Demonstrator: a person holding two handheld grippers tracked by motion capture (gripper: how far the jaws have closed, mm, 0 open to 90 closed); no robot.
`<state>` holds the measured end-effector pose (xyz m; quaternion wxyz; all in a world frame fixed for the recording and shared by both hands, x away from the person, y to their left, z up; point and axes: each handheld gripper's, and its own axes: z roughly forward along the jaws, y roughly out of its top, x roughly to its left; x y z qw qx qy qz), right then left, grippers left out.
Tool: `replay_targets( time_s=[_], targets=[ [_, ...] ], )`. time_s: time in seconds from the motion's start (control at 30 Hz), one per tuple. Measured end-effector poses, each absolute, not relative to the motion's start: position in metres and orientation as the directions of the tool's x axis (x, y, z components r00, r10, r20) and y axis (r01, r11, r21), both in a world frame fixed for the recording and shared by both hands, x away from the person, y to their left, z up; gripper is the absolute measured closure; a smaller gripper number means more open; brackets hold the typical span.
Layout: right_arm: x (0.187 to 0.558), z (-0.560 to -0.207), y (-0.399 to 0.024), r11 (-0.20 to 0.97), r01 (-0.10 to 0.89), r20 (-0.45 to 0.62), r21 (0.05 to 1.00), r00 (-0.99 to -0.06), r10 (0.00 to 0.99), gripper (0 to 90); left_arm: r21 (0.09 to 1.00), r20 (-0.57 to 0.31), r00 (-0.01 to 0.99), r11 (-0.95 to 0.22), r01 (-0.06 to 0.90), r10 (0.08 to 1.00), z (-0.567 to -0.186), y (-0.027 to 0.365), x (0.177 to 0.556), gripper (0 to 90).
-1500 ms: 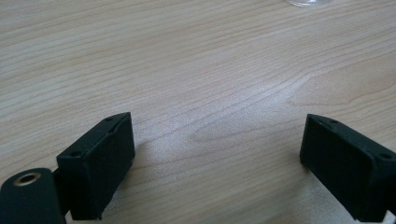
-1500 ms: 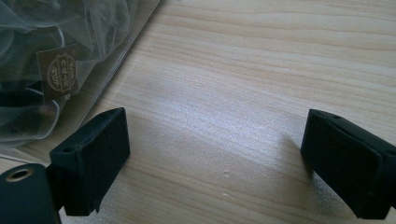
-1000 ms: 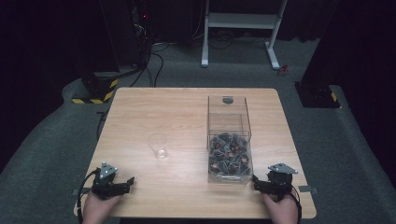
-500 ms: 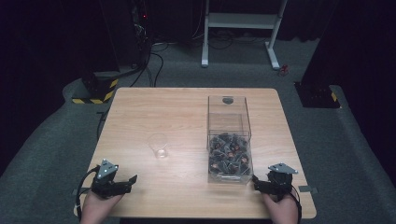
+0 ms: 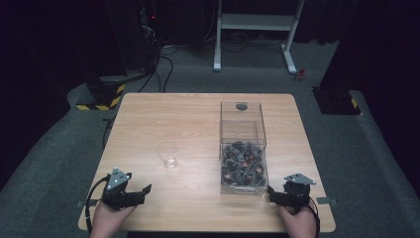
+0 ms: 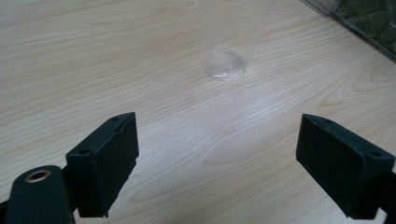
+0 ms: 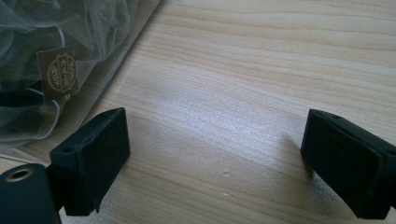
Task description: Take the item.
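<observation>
Both the left gripper (image 5: 141, 191) and right gripper (image 5: 271, 194) gape empty, the clear cup (image 5: 168, 154) ahead of the left fingers (image 6: 105, 163) and the clear box (image 5: 242, 148) just beside the right fingers (image 7: 91, 156).

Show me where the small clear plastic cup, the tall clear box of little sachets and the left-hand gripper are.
small clear plastic cup (image 5: 168, 154): high view, on its side wall.
tall clear box of little sachets (image 5: 242, 130): high view, on its upper front wall.
left-hand gripper (image 5: 146, 190): high view, between its open jaw tips.
</observation>
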<state>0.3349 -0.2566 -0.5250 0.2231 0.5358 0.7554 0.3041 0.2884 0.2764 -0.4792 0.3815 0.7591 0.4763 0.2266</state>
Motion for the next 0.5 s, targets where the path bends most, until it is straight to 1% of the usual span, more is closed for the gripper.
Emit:
replay_targets(
  time_s=[0.3, 0.5],
  targets=[
    [0.335, -0.525, -0.257, 0.241, 0.674, -0.011, 0.699, -0.326, 0.945, 7.8, 0.795, -0.023, 0.476, -0.272, 0.542, 0.879, -0.478, 0.263, 0.291, 13.4],
    [0.335, -0.525, -0.257, 0.242, 0.675, -0.011, 0.697, -0.327, 0.945, 7.8, 0.807, -0.038, 0.49, -0.263, 0.529, 0.871, -0.474, 0.253, 0.291, 13.0]
  ],
)
